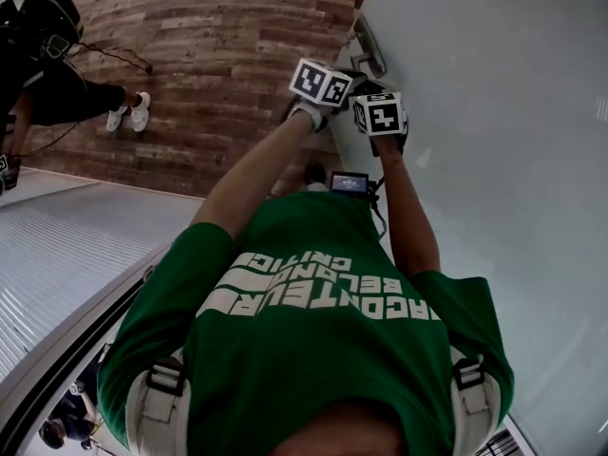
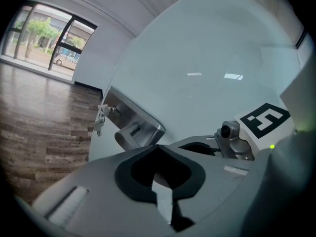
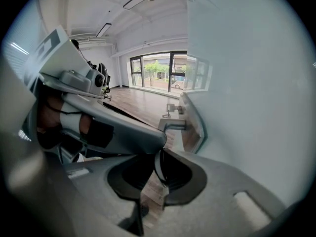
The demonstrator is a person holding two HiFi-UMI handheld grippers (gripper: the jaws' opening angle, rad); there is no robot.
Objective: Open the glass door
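Wooden floor (image 2: 34,132) behind; door handle (image 2: 133,131) just beyond both jaws.

Wood plank floor (image 1: 218,55), bystander's white sneakers (image 1: 128,112), ribbed grey mat (image 1: 57,245), big windows (image 3: 158,72) far end.

Wood-plank floor (image 1: 218,74) fills the upper left of the head view and runs rightward to the foot of the glass door (image 1: 494,112). Near its left edge stands a pair of white shoes (image 1: 130,112) (a person's feet are in them), with a thin dark cable (image 1: 119,57) trailing just beside. Below lies a pale ribbed strip (image 1: 57,245).
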